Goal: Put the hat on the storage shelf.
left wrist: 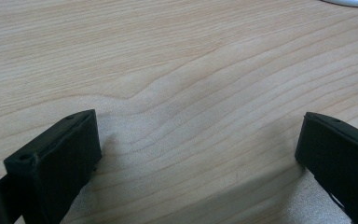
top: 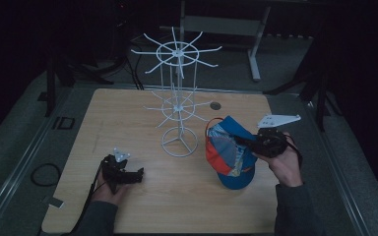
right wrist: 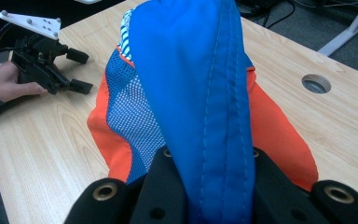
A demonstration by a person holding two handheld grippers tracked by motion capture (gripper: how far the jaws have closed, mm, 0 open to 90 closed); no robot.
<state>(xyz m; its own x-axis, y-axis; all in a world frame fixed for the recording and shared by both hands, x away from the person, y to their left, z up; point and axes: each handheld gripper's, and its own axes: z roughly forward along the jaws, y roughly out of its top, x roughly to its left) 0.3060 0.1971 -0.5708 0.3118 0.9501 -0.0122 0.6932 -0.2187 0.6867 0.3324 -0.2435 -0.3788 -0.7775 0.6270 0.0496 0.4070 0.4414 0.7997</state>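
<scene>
A blue and orange cap [top: 229, 152] with mesh panels is lifted at the right of the wooden table [top: 128, 118], its brim low near the tabletop. My right gripper [top: 242, 140] is shut on the cap's blue fabric. In the right gripper view that fabric [right wrist: 200, 84] rises out of the closed gripper [right wrist: 209, 186]. My left gripper [top: 139, 176] rests low on the table at the front left, open and holding nothing. The left gripper view has bare wood between its spread jaws [left wrist: 200, 154]. It also appears open in the right gripper view [right wrist: 80, 71].
A white wire display stand [top: 178, 98] with two tiers of radiating hooks stands mid-table on a ring base [top: 179, 142], just left of the cap. A cable hole [top: 215, 105] lies behind the cap. Dark floor and desk legs surround the table.
</scene>
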